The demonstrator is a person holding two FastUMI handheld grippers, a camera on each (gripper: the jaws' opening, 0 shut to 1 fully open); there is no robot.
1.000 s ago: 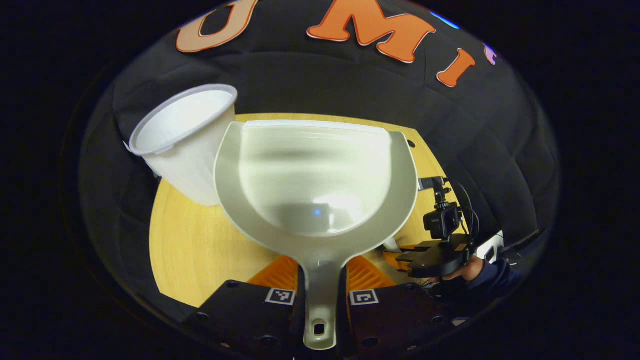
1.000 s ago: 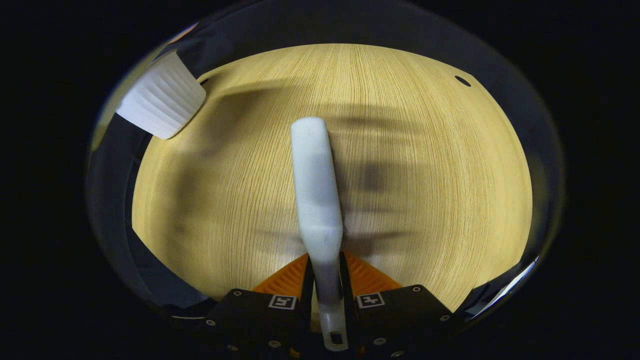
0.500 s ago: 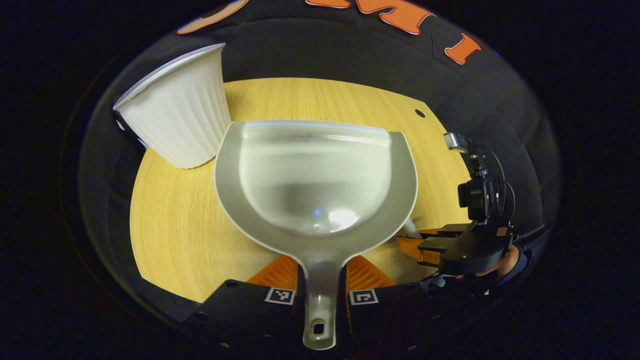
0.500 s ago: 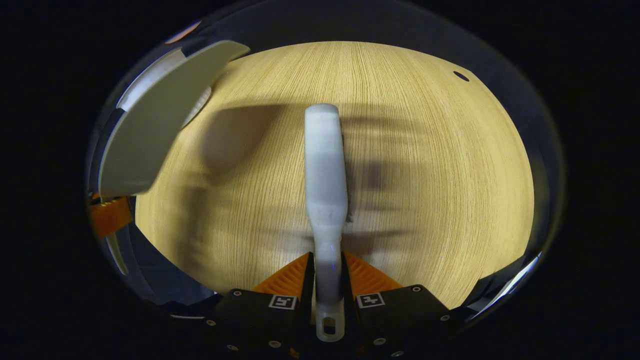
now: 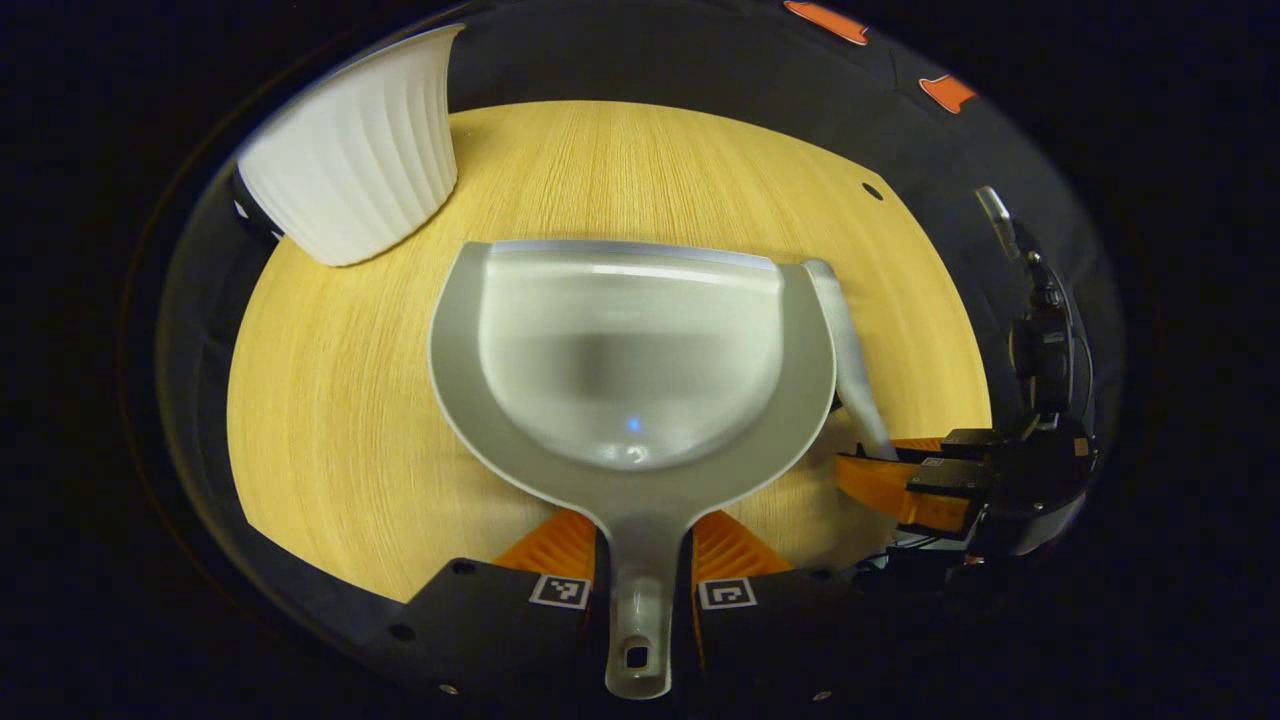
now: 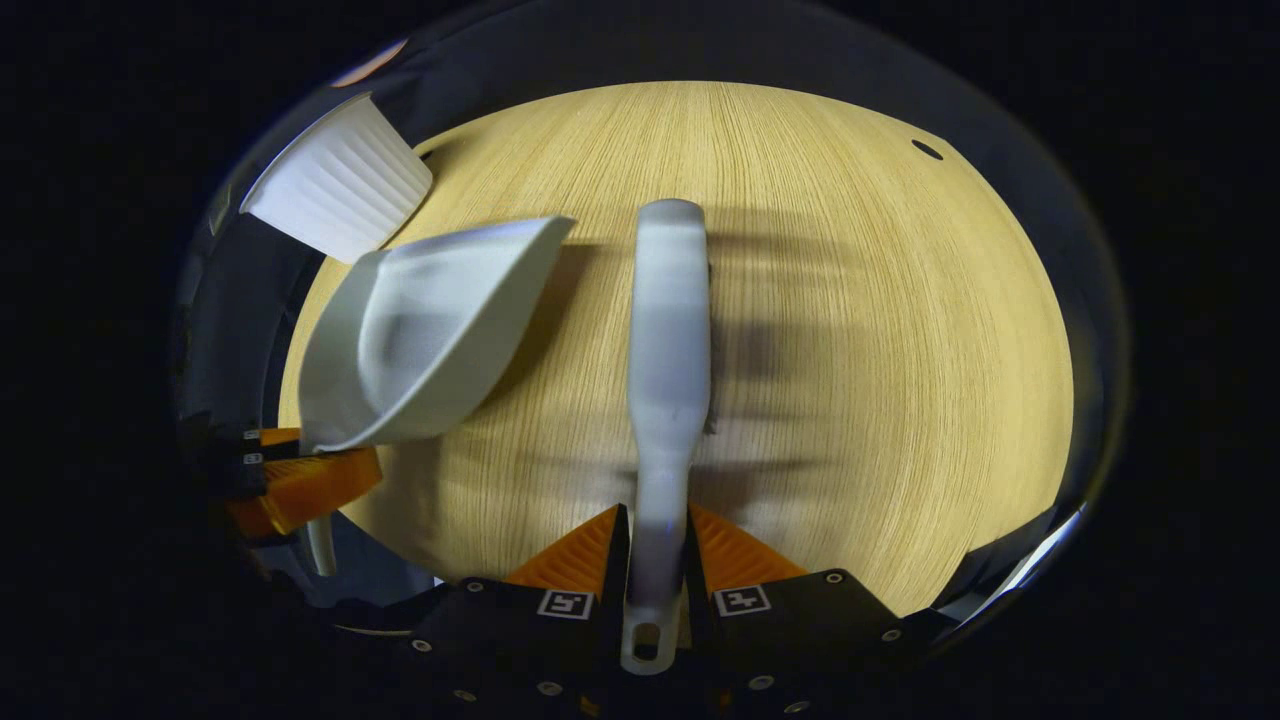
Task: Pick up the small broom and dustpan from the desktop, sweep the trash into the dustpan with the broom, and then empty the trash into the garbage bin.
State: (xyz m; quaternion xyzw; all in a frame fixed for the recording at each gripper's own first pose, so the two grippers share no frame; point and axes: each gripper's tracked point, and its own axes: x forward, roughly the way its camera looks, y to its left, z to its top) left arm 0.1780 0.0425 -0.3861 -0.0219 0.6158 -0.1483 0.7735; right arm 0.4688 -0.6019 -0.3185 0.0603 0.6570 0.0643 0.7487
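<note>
No brand or legible writing showed as the left gripper (image 5: 643, 560) clamped the dustpan (image 5: 630, 360) handle and the right gripper (image 6: 655, 570) clamped the broom (image 6: 668, 330) handle above the desktop (image 6: 850, 300).

bare desktop (image 6: 880, 330) right of broom (image 6: 668, 330); dustpan (image 6: 430, 330), bin (image 6: 335, 205) crowd left.

We look down along each gripper, close over the desktop (image 5: 330, 420); both views share the garbage bin (image 5: 355, 165).
</note>
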